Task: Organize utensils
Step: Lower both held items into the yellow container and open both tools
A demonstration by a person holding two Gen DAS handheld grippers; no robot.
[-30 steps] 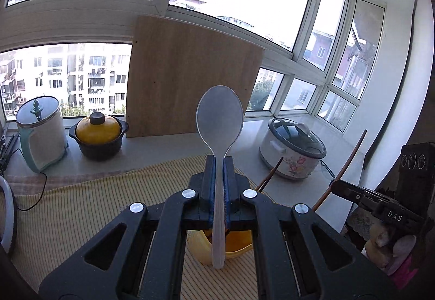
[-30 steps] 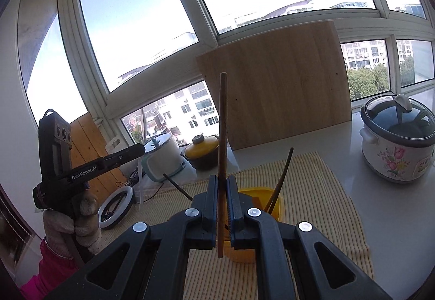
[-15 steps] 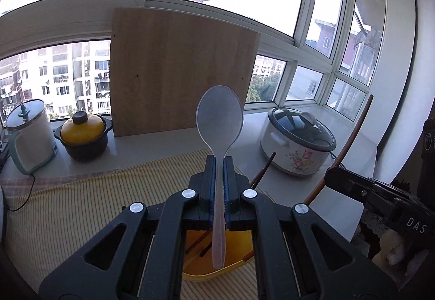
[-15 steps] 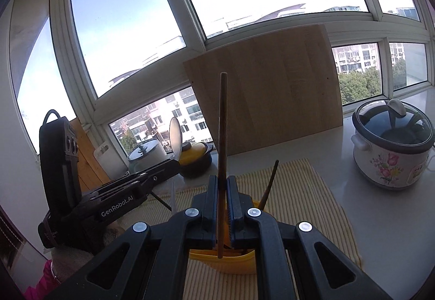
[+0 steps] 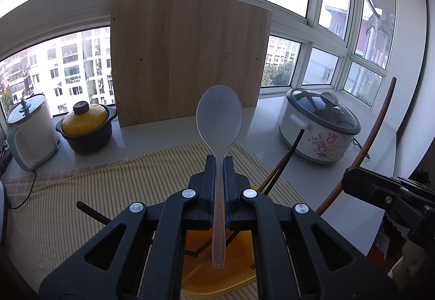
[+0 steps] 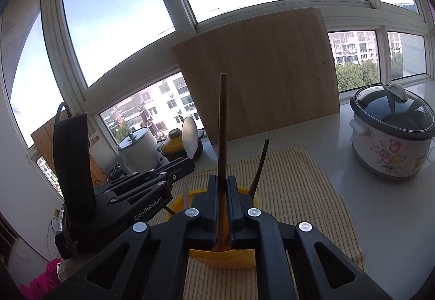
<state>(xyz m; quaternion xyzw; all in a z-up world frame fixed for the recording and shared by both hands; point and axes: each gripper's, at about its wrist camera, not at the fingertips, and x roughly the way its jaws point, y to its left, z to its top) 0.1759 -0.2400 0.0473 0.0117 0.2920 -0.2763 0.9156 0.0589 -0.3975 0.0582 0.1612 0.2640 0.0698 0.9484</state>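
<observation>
Both my jaws clamped, I lower the translucent spoon point(image 5: 219, 120) and wooden utensil point(image 6: 222, 136) straight into the yellow holder point(image 6: 223, 259), clear of each other.

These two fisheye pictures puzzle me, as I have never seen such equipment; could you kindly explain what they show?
No robot here: a person holds a two-fingered clamp in each hand, each with its own camera looking along the fingers. The left gripper is shut on a pale plastic spoon. The right gripper is shut on a brown wooden stick. Both are above a yellow holder on a striped cloth. Behind stand a wooden board, a flowered cooker and a yellow-lidded pot.
</observation>
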